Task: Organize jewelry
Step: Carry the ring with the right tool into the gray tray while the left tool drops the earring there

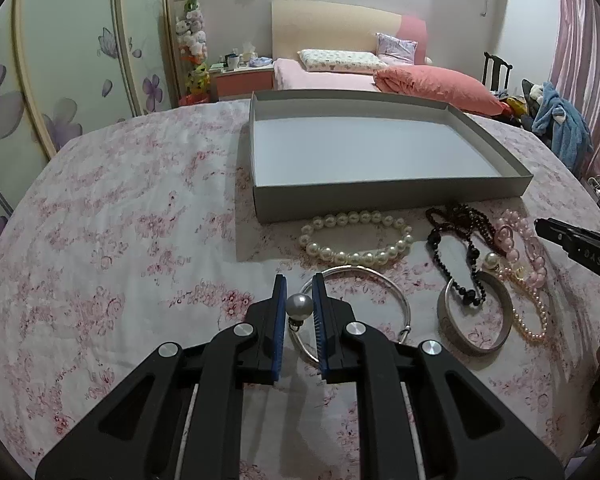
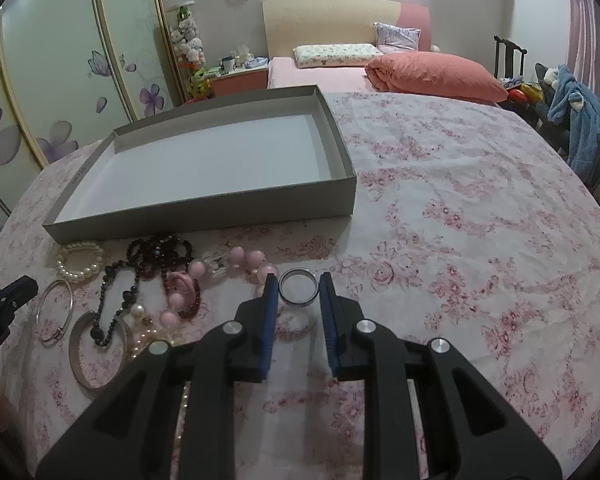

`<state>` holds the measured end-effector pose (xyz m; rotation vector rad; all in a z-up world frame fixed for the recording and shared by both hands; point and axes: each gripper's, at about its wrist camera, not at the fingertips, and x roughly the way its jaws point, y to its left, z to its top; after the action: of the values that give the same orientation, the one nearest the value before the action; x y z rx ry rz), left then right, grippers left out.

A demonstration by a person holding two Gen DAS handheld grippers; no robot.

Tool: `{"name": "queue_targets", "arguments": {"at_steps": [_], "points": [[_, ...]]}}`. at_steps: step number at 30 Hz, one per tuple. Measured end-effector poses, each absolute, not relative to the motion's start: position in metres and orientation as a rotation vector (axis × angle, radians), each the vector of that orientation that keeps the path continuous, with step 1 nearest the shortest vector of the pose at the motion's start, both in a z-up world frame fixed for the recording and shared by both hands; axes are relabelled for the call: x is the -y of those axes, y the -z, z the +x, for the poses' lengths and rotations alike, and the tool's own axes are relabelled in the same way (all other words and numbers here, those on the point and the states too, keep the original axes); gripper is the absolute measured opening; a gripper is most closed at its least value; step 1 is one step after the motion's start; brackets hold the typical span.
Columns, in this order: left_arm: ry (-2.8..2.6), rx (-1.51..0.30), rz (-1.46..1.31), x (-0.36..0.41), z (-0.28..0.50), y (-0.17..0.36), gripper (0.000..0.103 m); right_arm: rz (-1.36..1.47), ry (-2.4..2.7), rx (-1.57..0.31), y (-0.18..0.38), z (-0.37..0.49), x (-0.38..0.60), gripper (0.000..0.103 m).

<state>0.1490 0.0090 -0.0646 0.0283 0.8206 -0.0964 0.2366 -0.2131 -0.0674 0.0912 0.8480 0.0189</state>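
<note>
A shallow grey box point(image 1: 388, 194) point(image 2: 204, 210) lies empty on the floral tablecloth. In front of it lie a white pearl bracelet point(image 1: 356, 256) point(image 2: 80, 266), a thin silver bangle point(image 1: 380, 280) point(image 2: 56, 312), a wide silver bangle point(image 1: 476, 344) point(image 2: 96, 364), black bead strands point(image 1: 460, 248) point(image 2: 156, 252) and pink bead strands point(image 1: 528, 264) point(image 2: 240, 260). My left gripper point(image 1: 299, 294) is shut on a large grey pearl piece point(image 1: 299, 305) over the thin bangle. My right gripper point(image 2: 298, 290) is open around a silver ring point(image 2: 299, 286), fingers not touching it.
The round table point(image 2: 460, 220) carries a pink floral cloth. A bed with pink bedding point(image 1: 432, 82) stands behind it, wardrobe doors point(image 1: 72, 60) at the left, and a chair with blue clothing point(image 1: 560, 120) at the right.
</note>
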Motion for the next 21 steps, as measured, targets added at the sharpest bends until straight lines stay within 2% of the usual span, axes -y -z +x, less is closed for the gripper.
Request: {"name": "queue_targets", "arguments": {"at_steps": [11,21], "points": [[0.104,-0.773,0.023,0.000,0.149,0.051,0.014,0.081,-0.039,-0.744,0.046,0.218,0.201,0.021],[0.126,-0.627,0.005,0.022,0.163,0.019,0.014,0.046,-0.067,-0.532,0.005,0.217,0.178,0.021]]}}
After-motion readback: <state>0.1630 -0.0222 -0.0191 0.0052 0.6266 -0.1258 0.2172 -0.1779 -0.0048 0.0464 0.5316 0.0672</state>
